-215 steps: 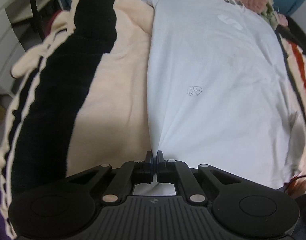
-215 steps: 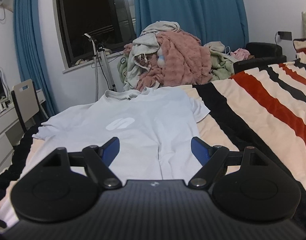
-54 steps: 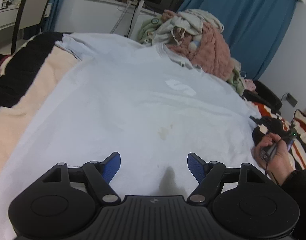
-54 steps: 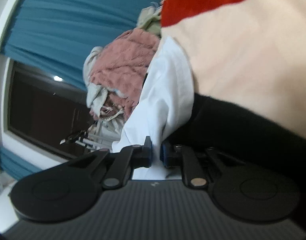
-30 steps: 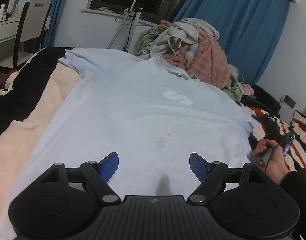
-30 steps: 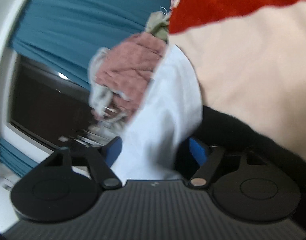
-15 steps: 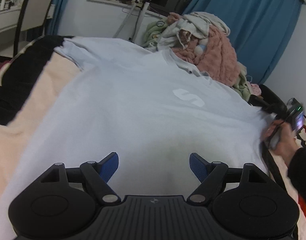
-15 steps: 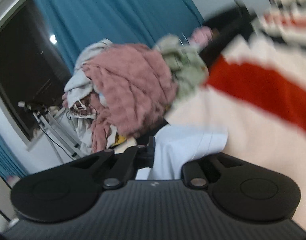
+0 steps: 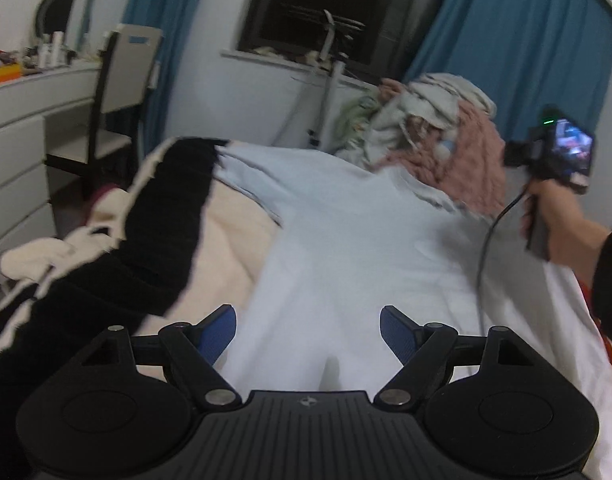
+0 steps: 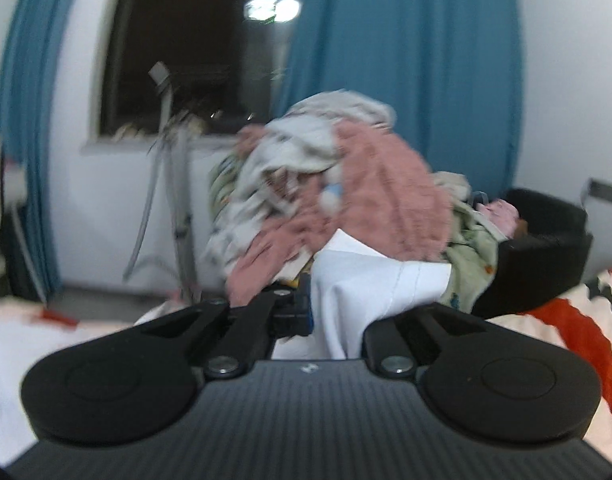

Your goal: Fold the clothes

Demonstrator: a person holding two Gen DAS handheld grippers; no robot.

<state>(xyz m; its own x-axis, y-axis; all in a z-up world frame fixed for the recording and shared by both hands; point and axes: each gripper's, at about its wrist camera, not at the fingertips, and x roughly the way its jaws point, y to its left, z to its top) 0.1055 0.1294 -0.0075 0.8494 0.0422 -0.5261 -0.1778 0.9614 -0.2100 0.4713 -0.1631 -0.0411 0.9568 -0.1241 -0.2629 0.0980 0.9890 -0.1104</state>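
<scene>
A pale blue T-shirt (image 9: 346, 248) lies spread on the bed, collar toward the window. My left gripper (image 9: 308, 330) is open and empty, low over the shirt's lower part. My right gripper (image 10: 318, 312) is shut on the shirt's right sleeve (image 10: 370, 288) and holds it lifted, the cloth bunched over the right finger. In the left wrist view the right gripper (image 9: 554, 156) shows raised in a hand at the far right, above the shirt's right side.
A pile of pink and beige clothes (image 9: 438, 136) sits at the bed's far end. The striped blanket (image 9: 138, 240) covers the bed. A chair (image 9: 126, 80) and white desk (image 9: 22, 112) stand left. A black basket (image 10: 542, 248) is at right.
The right gripper shut on the sleeve and lifted it up off the bed. The left gripper, still open, swung its view left and tilted up.
</scene>
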